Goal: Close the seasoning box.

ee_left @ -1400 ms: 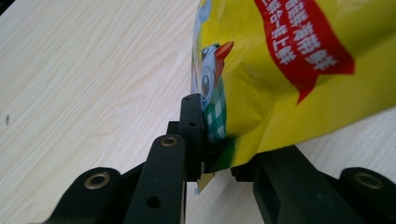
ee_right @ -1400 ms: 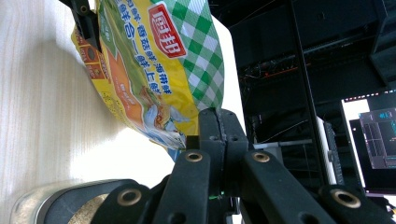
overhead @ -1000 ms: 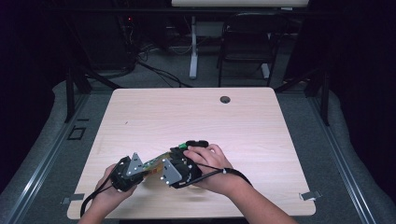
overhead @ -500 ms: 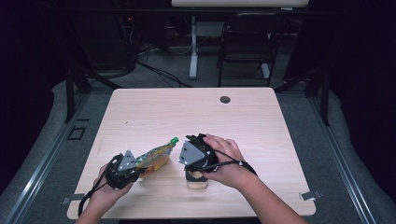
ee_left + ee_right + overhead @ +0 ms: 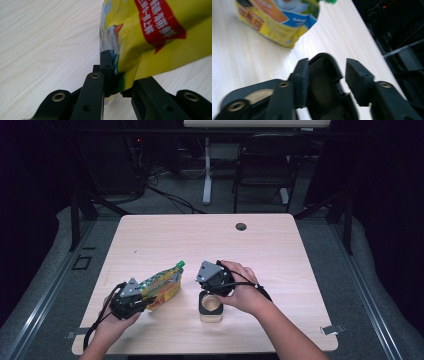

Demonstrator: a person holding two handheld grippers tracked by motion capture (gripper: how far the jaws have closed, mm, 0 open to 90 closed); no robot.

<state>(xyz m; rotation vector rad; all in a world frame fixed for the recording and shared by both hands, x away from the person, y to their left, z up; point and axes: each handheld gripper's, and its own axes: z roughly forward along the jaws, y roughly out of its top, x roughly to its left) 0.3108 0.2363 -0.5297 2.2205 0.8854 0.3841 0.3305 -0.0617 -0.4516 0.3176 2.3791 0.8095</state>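
My left gripper (image 5: 142,296) is clenched on the pouch's (image 5: 162,286) base, its long axis and green cap slanting up and away. My right gripper (image 5: 214,290), jaws just opened and empty, hangs over the wooden cup (image 5: 210,306), just beside the pouch.

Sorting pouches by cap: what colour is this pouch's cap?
Green; the cap shows best in the high view.

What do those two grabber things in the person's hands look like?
Both are black. The left gripper has flat black jaws with brass-coloured rivets. The right gripper has the same, with ridged pads. Each has a grey three-cornered plate on top and a black cable trailing back. The forearms look bare.
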